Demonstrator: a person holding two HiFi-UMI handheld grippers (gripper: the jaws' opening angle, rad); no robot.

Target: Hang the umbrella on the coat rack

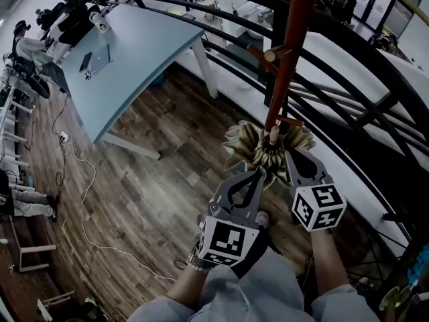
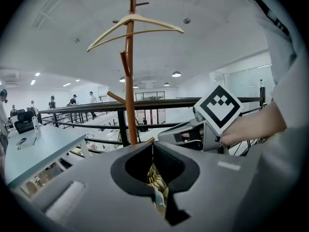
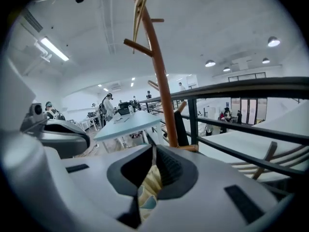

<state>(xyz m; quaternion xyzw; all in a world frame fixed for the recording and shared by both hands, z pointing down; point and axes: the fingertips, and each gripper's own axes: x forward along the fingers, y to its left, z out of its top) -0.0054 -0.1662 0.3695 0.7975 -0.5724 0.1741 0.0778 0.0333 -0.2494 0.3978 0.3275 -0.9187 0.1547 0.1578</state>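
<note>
1. Both grippers are on the umbrella (image 1: pixel 258 149). The left gripper (image 1: pixel 257 176) has its jaws shut tight on a fold of the beige fabric, and the right gripper (image 1: pixel 293 156) has its jaws pinched together on another fold alongside.
2. The umbrella is a folded bundle held in the air, off the floor, just beside the pole of the coat rack (image 1: pixel 287 52). Whether it touches the pole I cannot tell.
3. From the head view we look at it nearly end-on, so its long axis seems to run roughly upright, along the pole.
4. Here's what matters: the pegs are all above the jaws. The lowest peg (image 2: pixel 116 97) juts up-left from the pole, with more higher up under a hanger (image 2: pixel 135 25).
5. The right gripper sits nearer the pole. I'd judge the bundle must go up and in, but which part will catch a peg isn't clear.
</note>
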